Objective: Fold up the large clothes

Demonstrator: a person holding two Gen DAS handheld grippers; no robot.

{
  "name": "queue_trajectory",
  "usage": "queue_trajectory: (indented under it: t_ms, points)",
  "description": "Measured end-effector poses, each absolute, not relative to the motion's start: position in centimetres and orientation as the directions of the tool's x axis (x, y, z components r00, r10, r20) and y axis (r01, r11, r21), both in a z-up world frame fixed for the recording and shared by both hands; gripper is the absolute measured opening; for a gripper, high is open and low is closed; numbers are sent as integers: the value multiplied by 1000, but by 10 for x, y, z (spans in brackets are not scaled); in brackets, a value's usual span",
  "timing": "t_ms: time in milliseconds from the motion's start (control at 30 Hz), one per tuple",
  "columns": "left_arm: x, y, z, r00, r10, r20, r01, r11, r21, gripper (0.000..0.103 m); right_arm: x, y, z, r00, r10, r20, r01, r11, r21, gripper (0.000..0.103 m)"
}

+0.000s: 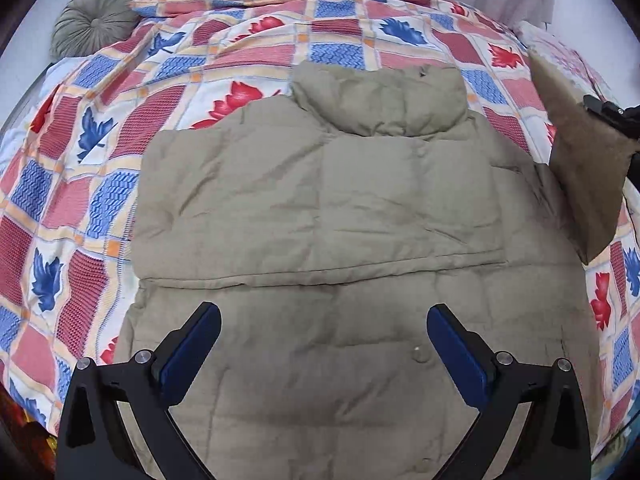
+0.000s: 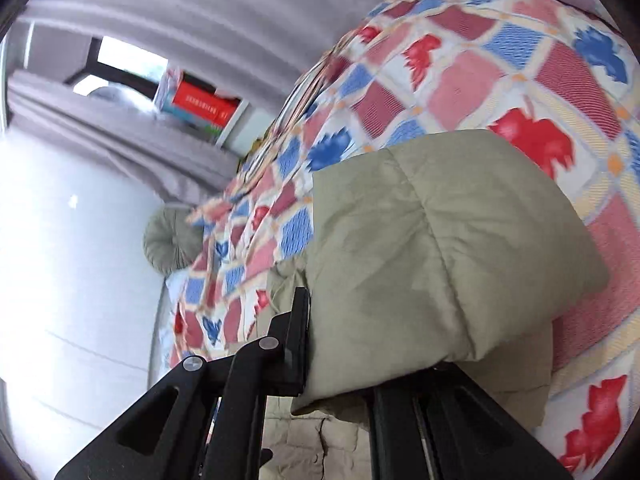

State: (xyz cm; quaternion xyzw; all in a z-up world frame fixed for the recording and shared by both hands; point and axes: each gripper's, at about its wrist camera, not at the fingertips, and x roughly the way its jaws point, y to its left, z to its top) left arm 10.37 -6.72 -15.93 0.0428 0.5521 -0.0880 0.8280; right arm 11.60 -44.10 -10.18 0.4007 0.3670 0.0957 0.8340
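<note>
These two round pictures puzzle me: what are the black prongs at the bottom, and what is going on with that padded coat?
Each picture comes from a camera mounted on a hand-held gripper, a two-fingered clamp that a person carries, one in each hand. The left hand-held gripper hangs open above a beige puffer jacket spread on a bed with a leaf-patterned quilt. The right hand-held gripper is shut on the jacket's sleeve and lifts it off the bed. A round green cushion lies at the bed's far corner.
</note>
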Motion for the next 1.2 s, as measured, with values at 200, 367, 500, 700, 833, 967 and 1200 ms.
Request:
queue_trajectory:
  t_ms: [200, 367, 500, 700, 833, 967, 1200]
  points:
    - [112, -22, -165, 386, -64, -920, 172, 985, 4, 103, 152, -322, -152, 565, 483, -669, 123, 752, 647, 9]
    - [114, 4, -173, 375, -71, -924, 142, 990, -18, 103, 156, -300, -217, 436, 448, -781, 259, 769, 585, 10]
    - [113, 10, -178, 368, -93, -925, 141, 989, -44, 103, 154, -314, -243, 392, 456, -799, 364, 721, 590, 14]
    - [122, 6, -178, 363, -140, -921, 147, 985, -92, 103, 126, -326, -207, 472, 455, -755, 351, 689, 634, 78]
    - [135, 9, -175, 385, -149, -911, 107, 987, -116, 103, 115, -351, -195, 516, 396, -760, 410, 664, 625, 78]
    - [144, 26, -168, 408, -173, -896, 54, 985, -165, 103, 120, -385, -201, 582, 380, -719, 510, 517, 687, 60]
    - [152, 60, -163, 415, -191, -890, 13, 979, -204, 103, 166, -314, -165, 553, 403, -729, 269, 742, 614, 24]
